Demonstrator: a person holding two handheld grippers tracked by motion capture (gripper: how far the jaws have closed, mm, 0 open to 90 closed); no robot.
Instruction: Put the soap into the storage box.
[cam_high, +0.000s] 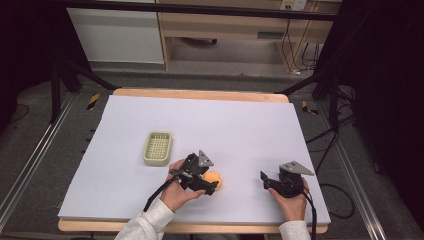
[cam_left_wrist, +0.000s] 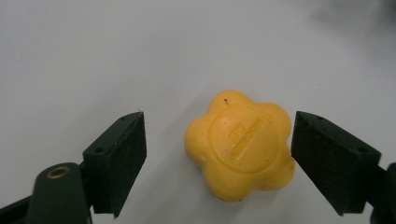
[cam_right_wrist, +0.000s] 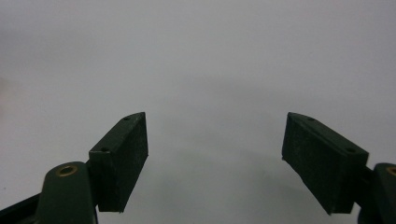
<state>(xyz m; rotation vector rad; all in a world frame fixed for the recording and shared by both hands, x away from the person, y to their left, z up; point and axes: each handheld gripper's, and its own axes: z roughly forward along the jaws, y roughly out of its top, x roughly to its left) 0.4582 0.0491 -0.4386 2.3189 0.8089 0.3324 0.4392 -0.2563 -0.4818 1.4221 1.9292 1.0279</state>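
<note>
Left gripper (cam_left_wrist: 218, 154) is standing wide open, jaws straddling the yellow flower-shaped soap bar (cam_left_wrist: 240, 145). One pad is sitting right against the bar's edge or just off it, I can't tell which; the other pad is well clear with a gap. So the bar is between the jaws but not clamped.

The soap bar (cam_high: 213, 179) is lying flat on the pale grey table mat (cam_high: 250, 130), stamped face up, a short way toward the person's side and to the right of the pale green slotted plastic soap dish (cam_high: 158, 148). The dish is sitting empty and upright on the mat, apart from the bar.

Right gripper (cam_high: 264, 179) is resting on the mat well to the right of the soap bar, jaws also spread wide with nothing between them (cam_right_wrist: 215, 158); the person's right hand (cam_high: 292, 202) is just holding it there.

Progress read: looks like early stage. The bar is not gripped, not lifted, and not in the dish. Left to do, by my guess: closing the jaws on the bar, carrying it over, setting it in the dish.
</note>
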